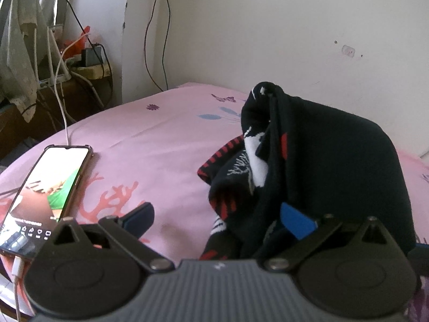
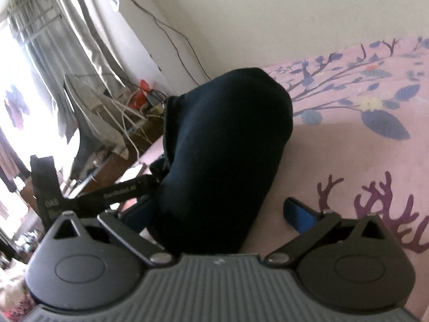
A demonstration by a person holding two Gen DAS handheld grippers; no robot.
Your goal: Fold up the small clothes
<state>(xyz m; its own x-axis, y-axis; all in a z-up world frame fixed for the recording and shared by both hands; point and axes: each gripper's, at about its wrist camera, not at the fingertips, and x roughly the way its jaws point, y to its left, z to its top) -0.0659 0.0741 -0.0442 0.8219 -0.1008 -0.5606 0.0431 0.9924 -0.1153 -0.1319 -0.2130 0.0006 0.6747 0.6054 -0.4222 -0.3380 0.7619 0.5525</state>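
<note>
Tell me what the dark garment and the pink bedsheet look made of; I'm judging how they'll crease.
The dark garment looks like soft knit fabric, matte: it slumps in rounded folds, with red and white patterning that seems knitted in. The pink bedsheet looks like thin woven cloth, probably cotton or a blend, matte, with a flat printed floral and coral pattern and fine creases.

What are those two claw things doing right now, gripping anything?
Left gripper: open, gripping nothing; the dark garment lies between its fingers.
Right gripper: open, gripping nothing; same garment between.

The left gripper [image 1: 217, 214] stands wide open over a pink bedsheet [image 1: 150, 139]; a dark garment [image 1: 321, 166] is bunched at two o'clock, a phone [image 1: 45, 193] at nine.
</note>
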